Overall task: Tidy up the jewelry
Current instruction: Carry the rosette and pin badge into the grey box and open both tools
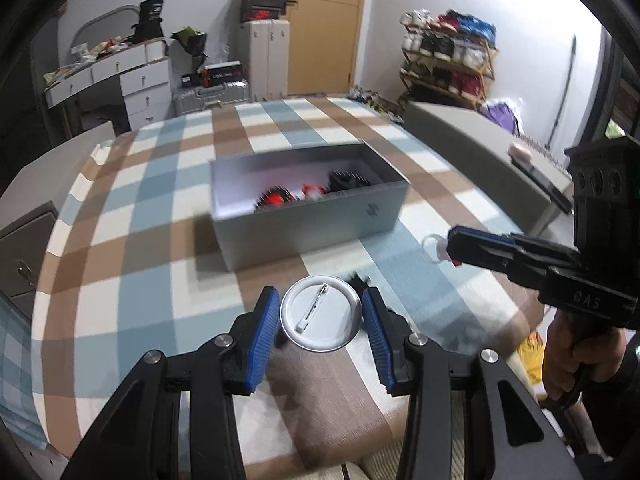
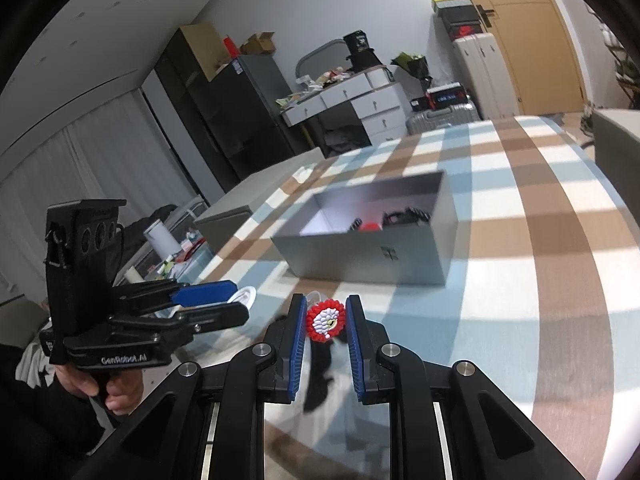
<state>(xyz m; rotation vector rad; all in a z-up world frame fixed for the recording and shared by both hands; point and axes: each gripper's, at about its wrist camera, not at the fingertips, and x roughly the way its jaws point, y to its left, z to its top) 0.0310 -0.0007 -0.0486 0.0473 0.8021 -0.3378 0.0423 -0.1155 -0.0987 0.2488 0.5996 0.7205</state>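
Observation:
My left gripper (image 1: 320,312) is shut on a round white pin badge (image 1: 320,314), back side up with its clasp showing, held above the checked tablecloth. My right gripper (image 2: 325,320) is shut on a red and white beaded brooch (image 2: 326,320). Ahead of both stands an open grey box (image 1: 312,220), seen also in the right wrist view (image 2: 372,256), with red and black jewelry pieces (image 1: 308,192) inside. The right gripper shows at the right of the left wrist view (image 1: 452,246), holding its piece beside the box.
The checked tablecloth (image 1: 168,184) covers a table. A grey box lid or case (image 1: 480,140) lies at the right edge. Drawers (image 1: 132,80), suitcases and a shoe rack (image 1: 448,56) stand behind. A dark item (image 2: 320,372) lies under the right gripper.

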